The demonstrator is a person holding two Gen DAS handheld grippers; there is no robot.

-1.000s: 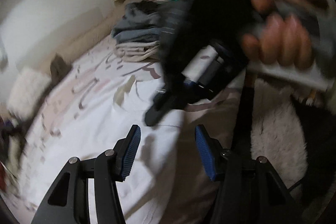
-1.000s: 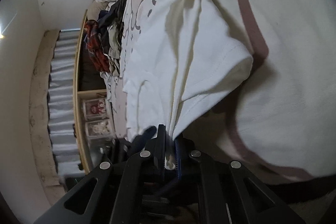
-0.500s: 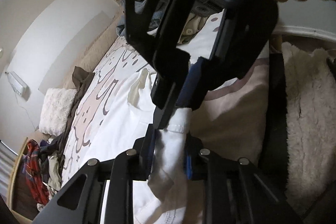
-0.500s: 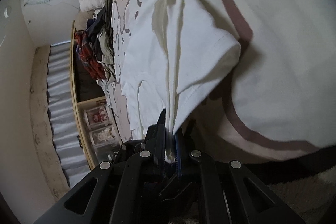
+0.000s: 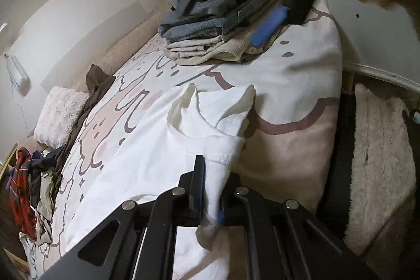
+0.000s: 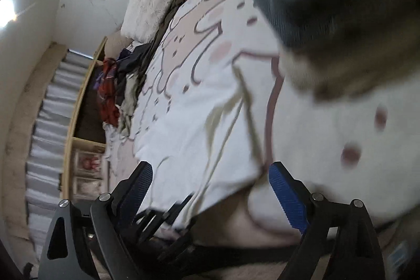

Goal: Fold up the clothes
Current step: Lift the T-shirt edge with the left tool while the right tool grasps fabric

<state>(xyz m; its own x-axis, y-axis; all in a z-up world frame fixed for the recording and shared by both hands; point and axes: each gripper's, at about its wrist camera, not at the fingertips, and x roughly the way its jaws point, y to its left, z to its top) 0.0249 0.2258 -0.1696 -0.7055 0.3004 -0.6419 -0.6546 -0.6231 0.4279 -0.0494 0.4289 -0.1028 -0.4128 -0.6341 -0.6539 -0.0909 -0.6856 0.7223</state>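
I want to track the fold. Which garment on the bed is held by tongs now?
The white T-shirt, spread flat; left tongs pinch its edge. The folded stack lies untouched.

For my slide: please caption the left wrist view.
Left gripper shut on white T-shirt on bed.

A white T-shirt (image 5: pixel 147 164) lies spread on the patterned bedcover, partly folded: one side is turned over onto the body, and its near sleeve hem is bunched and lifted off the bed. Two cream-lined folds stand up at its far edge (the collar area, it seems). Farther back sits a stack of folded clothes (image 5: pixel 218 28), beige pieces at the bottom, blue denim above, dark garments on top. A heap of unfolded clothes (image 5: pixel 31 190) lies at the far end, red plaid among it.
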